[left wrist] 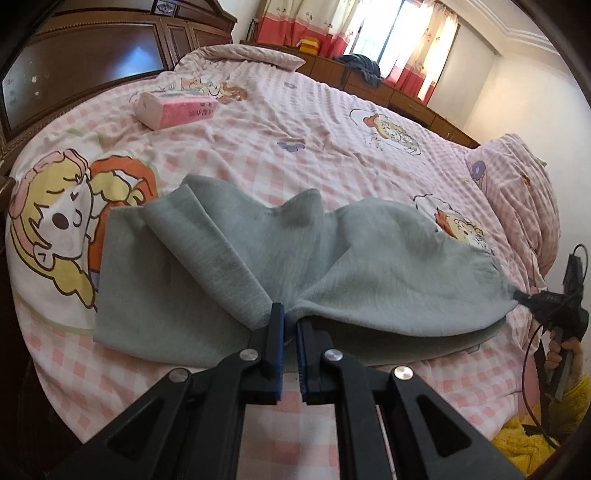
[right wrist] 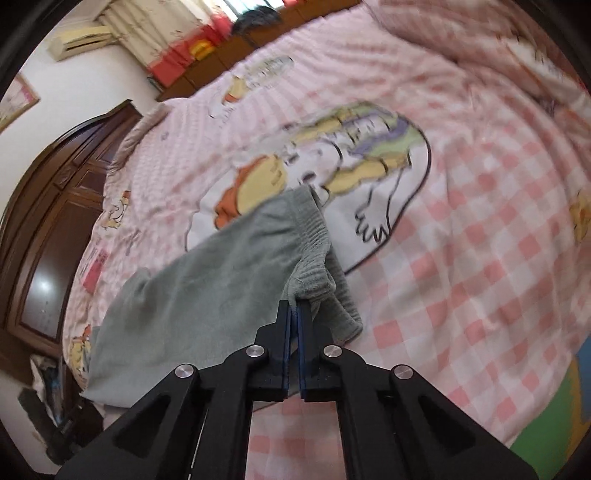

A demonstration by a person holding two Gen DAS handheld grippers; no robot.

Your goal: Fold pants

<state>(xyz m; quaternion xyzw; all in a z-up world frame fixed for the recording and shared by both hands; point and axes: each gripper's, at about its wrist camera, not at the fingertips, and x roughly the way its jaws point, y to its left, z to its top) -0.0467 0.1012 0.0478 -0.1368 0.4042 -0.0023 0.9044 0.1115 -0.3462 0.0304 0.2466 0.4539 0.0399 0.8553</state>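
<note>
Bright daylight from the far window (left wrist: 384,33), blown out white behind the curtains (left wrist: 424,48). Soft shadows under the raised pants (left wrist: 332,258). Sharp in the left wrist view; smeared with motion blur across the bed (right wrist: 480,221) in the right. Heavy fisheye bending and dark corners.

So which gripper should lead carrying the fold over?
Probably right: the right gripper pinches the ribbed waistband of the pants, lifted. The left gripper clamps mid-fabric, a better pivot.
</note>
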